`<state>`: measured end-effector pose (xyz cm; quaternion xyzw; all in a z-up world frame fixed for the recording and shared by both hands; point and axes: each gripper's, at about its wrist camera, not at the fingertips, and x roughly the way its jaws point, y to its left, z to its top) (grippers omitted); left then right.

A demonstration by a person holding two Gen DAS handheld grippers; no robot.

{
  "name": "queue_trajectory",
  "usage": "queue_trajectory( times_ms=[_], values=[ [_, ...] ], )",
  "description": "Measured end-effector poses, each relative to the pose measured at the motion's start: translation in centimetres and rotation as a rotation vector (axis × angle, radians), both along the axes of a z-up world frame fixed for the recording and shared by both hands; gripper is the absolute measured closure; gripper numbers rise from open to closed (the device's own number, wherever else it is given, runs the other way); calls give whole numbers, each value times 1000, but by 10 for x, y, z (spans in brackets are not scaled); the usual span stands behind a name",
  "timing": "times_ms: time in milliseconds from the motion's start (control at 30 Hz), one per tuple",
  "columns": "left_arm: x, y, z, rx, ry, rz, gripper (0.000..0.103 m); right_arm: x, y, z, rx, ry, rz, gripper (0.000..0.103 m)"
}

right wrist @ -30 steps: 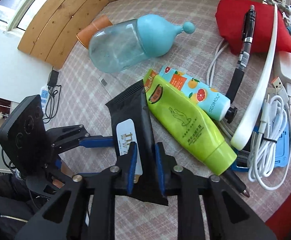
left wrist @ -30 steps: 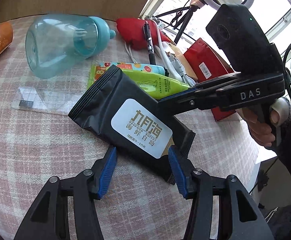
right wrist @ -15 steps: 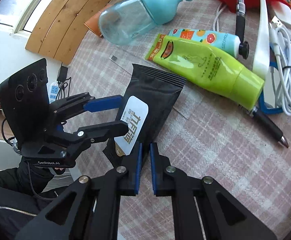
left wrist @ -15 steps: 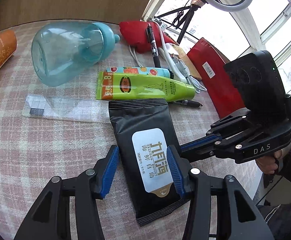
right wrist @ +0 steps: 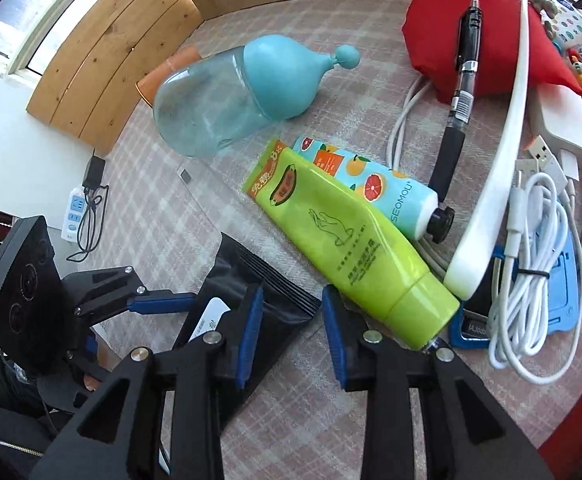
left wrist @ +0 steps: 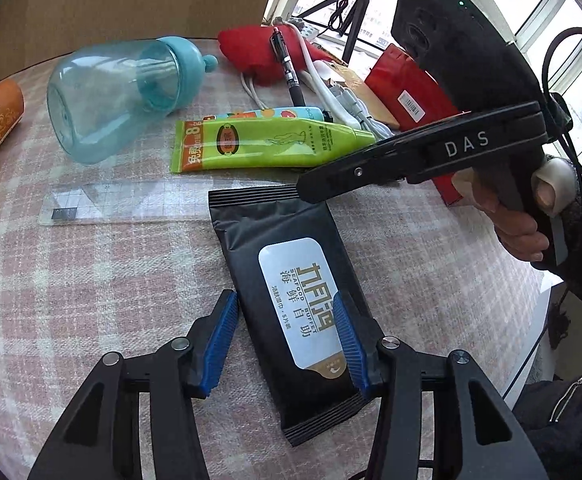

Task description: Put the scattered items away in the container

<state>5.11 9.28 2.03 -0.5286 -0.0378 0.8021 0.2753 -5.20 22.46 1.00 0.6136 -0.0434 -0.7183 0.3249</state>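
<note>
Left gripper: jaws astride the black wipes pouch, blue pads against both long edges, gripping it. Pouch flat on the checked tablecloth, at 6 o'clock in the left wrist view, sealed end toward 12 o'clock.

Right gripper: jaws apart, just been opening, closed on nothing; one corner of the pouch lies between the pads, untouched by the right-hand pad. Green tube just beside that pad, at 1 o'clock from it.

Orange-print tube touching the green tube's far side. Blue bottle on its side at 11 o'clock. Black pen across a red pouch at 1 o'clock. Coiled white cable at 3 o'clock. Clear ruler between bottle and wipes pouch. Container: cannot tell.
</note>
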Motion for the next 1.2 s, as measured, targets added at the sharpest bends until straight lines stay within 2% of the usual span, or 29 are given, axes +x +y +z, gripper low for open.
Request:
queue_trajectory(
  times_ms=[200, 300, 367, 500, 700, 800, 867, 933, 1000, 1067, 1200],
  values=[
    [2, -2, 1, 8, 6, 11, 57, 10, 0, 3, -3, -2, 53, 74],
    [2, -1, 1, -2, 9, 7, 57, 16, 5, 4, -10, 8, 55, 81],
    [2, -1, 1, -6, 8, 6, 56, 18, 8, 6, -15, 18, 50, 93],
    [1, -3, 3, 20, -7, 0, 55, 26, 12, 15, -17, 33, 43, 95],
    [-1, -7, 30, 55, 75, -65, 51, 53, 16, 56, -41, 151, 65, 97],
    [-8, -14, 48, 110, 97, -120, 50, 70, 17, 79, -44, 215, 102, 97],
    [-12, -15, 56, 148, 92, -178, 55, 80, 18, 92, -42, 253, 118, 97],
    [-12, -12, 62, 152, 93, -236, 57, 91, 17, 100, -35, 289, 126, 97],
    [-5, -9, 67, 120, 122, -280, 66, 101, 16, 103, -15, 317, 127, 97],
    [1, -9, 72, 101, 146, -308, 88, 108, 20, 103, -6, 321, 113, 97],
    [14, -13, 88, 142, 177, -350, 95, 124, 33, 108, -16, 330, 76, 97]
  ],
)
